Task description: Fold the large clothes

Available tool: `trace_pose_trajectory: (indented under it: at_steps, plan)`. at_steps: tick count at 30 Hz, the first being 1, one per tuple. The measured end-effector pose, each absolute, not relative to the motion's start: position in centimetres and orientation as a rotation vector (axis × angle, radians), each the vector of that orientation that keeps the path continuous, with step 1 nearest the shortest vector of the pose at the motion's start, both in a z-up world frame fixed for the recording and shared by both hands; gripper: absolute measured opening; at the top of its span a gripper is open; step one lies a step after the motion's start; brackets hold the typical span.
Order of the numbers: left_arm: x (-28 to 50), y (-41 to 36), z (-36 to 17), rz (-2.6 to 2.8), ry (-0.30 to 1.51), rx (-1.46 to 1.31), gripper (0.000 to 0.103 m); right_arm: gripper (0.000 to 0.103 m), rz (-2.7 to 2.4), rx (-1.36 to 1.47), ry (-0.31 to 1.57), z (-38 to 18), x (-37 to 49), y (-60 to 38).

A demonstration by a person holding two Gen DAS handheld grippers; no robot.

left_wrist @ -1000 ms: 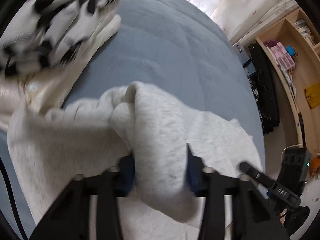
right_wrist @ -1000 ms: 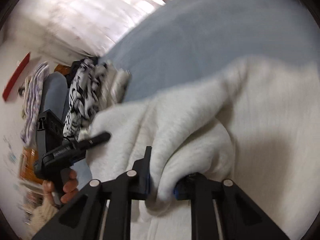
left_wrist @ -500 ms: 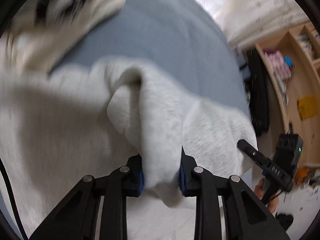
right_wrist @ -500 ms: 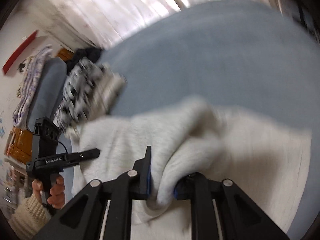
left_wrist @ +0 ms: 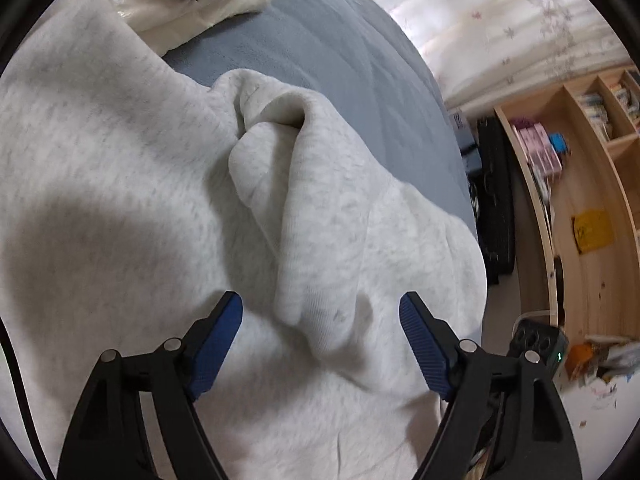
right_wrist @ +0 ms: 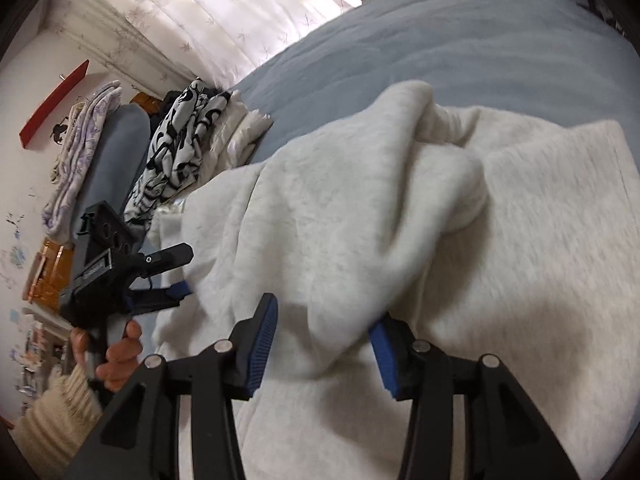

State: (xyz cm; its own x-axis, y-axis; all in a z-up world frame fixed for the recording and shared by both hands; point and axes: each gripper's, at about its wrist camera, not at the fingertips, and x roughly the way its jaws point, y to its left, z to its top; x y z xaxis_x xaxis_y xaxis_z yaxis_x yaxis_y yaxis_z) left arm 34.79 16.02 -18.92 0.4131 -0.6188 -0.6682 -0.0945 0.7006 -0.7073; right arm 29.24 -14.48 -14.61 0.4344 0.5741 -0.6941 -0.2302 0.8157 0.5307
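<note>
Left gripper (left_wrist: 320,324) jaws opening, pads clear of cloth; we see sweater (left_wrist: 120,208) fold lying loose between them, released. Right gripper (right_wrist: 324,332) jaws opening too; sweater fold drapes between pads and touches the right one, left pad clear. Sweater spreads ahead of both grippers on bed (left_wrist: 340,68). Beyond it, far left of left gripper, we note folded pile (left_wrist: 192,4). Shelf (left_wrist: 580,184) off to right. Hand (right_wrist: 116,354) grips left gripper's handle, left of right gripper.
</note>
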Motion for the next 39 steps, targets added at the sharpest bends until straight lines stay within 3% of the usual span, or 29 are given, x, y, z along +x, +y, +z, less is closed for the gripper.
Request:
trace_pose_trajectory:
  at_steps: [1, 2, 3, 4, 6, 9, 12, 16, 19, 21, 24, 26, 32, 38, 39]
  plan:
    - [34.7, 16.0, -18.9, -0.363, 1.104, -0.755, 0.071, 0.040, 0.510, 0.379, 0.981, -14.5, 29.2, -14.4]
    - [34.5, 15.7, -18.6, -0.361, 1.088, -0.754, 0.051, 0.016, 0.502, 0.367, 0.962, -14.1, 29.1, -14.3]
    - [34.3, 15.1, -18.0, -0.366, 1.077, -0.739, 0.045, 0.007, 0.503, 0.356, 0.950, -13.6, 28.9, -14.1]
    - [34.3, 13.5, -16.9, -0.364, 1.070, -0.724, 0.045, 0.007, 0.512, 0.371, 0.939, -12.9, 28.5, -14.1]
    - [33.8, 13.3, -15.4, -0.385, 1.066, -0.694, 0.029, 0.007, 0.567, 0.505, 0.943, -11.8, 27.9, -14.6]
    - [32.9, 13.7, -13.5, -0.407, 1.113, -0.686, 0.019, 0.007, 0.652, 0.796, 1.026, -11.7, 26.6, -16.1]
    - [31.9, 14.2, -13.3, -0.376, 1.208, -0.601, 0.015, 0.007, 0.648, 0.828, 1.134, -13.0, 24.9, -15.6]
    - [31.4, 14.1, -16.4, -0.294, 1.363, -0.452, 0.016, 0.009, 0.554, 0.679, 1.258, -16.8, 23.1, -14.4]
    - [30.9, 14.4, -16.3, -0.299, 1.335, -0.456, 0.028, 0.013, 0.508, 0.601, 1.270, -17.3, 22.4, -14.7]
    - [30.4, 14.3, -14.9, -0.286, 1.300, -0.408, 0.040, 0.025, 0.516, 0.593, 1.245, -16.1, 22.2, -15.4]
    - [29.8, 14.1, -12.7, -0.278, 1.234, -0.324, 0.042, 0.046, 0.499, 0.595, 1.151, -13.5, 22.4, -17.0]
    - [29.4, 13.6, -11.3, -0.283, 1.183, -0.285, 0.042, 0.052, 0.467, 0.616, 1.103, -12.3, 23.4, -18.4]
    - [31.1, 11.2, -8.2, -0.324, 1.087, -0.281, 0.042, 0.054, 0.368, 0.701, 1.115, -14.2, 28.1, -21.0]
    - [32.8, 8.8, -10.6, -0.352, 1.100, -0.265, 0.042, 0.056, 0.320, 0.712, 1.160, -16.3, 31.6, -20.7]
    - [33.0, 8.4, -11.0, -0.350, 1.102, -0.264, 0.042, 0.048, 0.324, 0.684, 1.140, -15.9, 31.8, -20.3]
